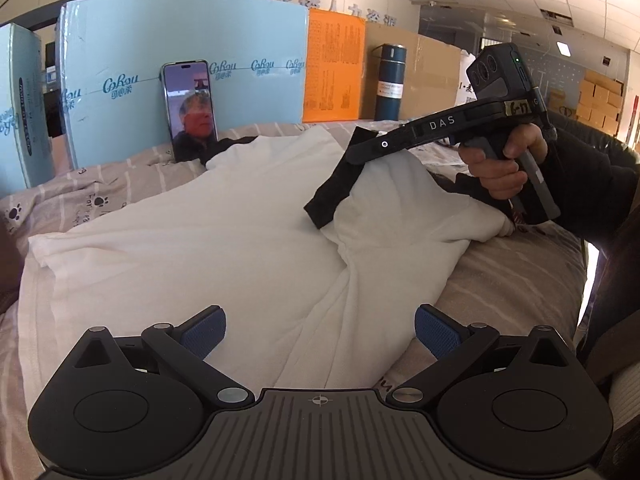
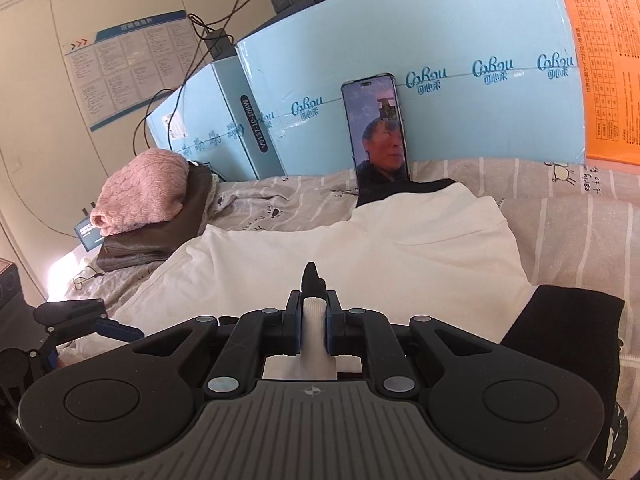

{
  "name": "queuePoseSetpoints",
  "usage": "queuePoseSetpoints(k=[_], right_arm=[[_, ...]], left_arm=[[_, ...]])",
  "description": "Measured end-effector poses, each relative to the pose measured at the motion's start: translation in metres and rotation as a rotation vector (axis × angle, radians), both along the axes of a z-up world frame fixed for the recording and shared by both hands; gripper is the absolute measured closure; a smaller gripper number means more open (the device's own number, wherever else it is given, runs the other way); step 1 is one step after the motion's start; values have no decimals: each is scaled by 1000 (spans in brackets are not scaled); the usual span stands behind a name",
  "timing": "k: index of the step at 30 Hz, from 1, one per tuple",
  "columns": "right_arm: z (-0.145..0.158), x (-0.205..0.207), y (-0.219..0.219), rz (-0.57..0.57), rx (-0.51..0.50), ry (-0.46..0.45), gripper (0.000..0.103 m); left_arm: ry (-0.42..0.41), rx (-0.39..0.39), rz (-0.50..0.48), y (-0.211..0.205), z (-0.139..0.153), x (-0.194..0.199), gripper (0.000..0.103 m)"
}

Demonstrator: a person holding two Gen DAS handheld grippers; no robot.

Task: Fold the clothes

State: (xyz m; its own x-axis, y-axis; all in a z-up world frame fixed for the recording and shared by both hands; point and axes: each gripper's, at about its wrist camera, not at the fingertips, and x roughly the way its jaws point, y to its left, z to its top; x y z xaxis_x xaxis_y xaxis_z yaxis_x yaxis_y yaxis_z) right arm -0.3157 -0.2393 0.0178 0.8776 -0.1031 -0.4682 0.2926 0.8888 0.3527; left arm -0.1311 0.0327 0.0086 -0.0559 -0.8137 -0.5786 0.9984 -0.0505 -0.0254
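A white garment [image 1: 208,240] with black trim lies spread on the bed, also in the right wrist view [image 2: 360,248]. My left gripper [image 1: 320,332] hovers low over its near part, open, with nothing between the blue pads [image 1: 204,332]. A hand [image 1: 500,164] holds my right gripper [image 1: 356,156], which lifts a white sleeve off the bed so that its black cuff [image 1: 332,196] hangs down. In its own view the right gripper [image 2: 314,308] is shut on that sleeve [image 2: 314,336], and the cuff [image 2: 312,280] pokes out past the fingertips. The left gripper [image 2: 100,328] shows at the lower left.
A phone [image 1: 190,108] leans against a light blue box [image 1: 240,40] at the bed's far edge. A pink knit [image 2: 140,192] lies folded on brown clothes [image 2: 160,232] at the left. A dark blue flask [image 1: 390,80] stands by cardboard. Black cloth [image 2: 560,328] lies at the right.
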Motion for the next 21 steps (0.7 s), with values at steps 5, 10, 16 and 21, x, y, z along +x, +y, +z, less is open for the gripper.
queuePoseSetpoints(k=[5, 10, 16, 21], right_arm=[[-10, 6, -3, -58, 45, 64, 93], [-15, 7, -12, -51, 141, 91, 69], [-16, 11, -8, -48, 141, 130, 52], [-12, 7, 4, -49, 54, 119, 93]], left_arm=[[-128, 25, 71, 34, 0, 4, 1], [-207, 42, 151, 64, 1, 13, 2], [-261, 16, 139, 85, 2, 8, 6], [-296, 11, 69, 80, -1, 4, 52]])
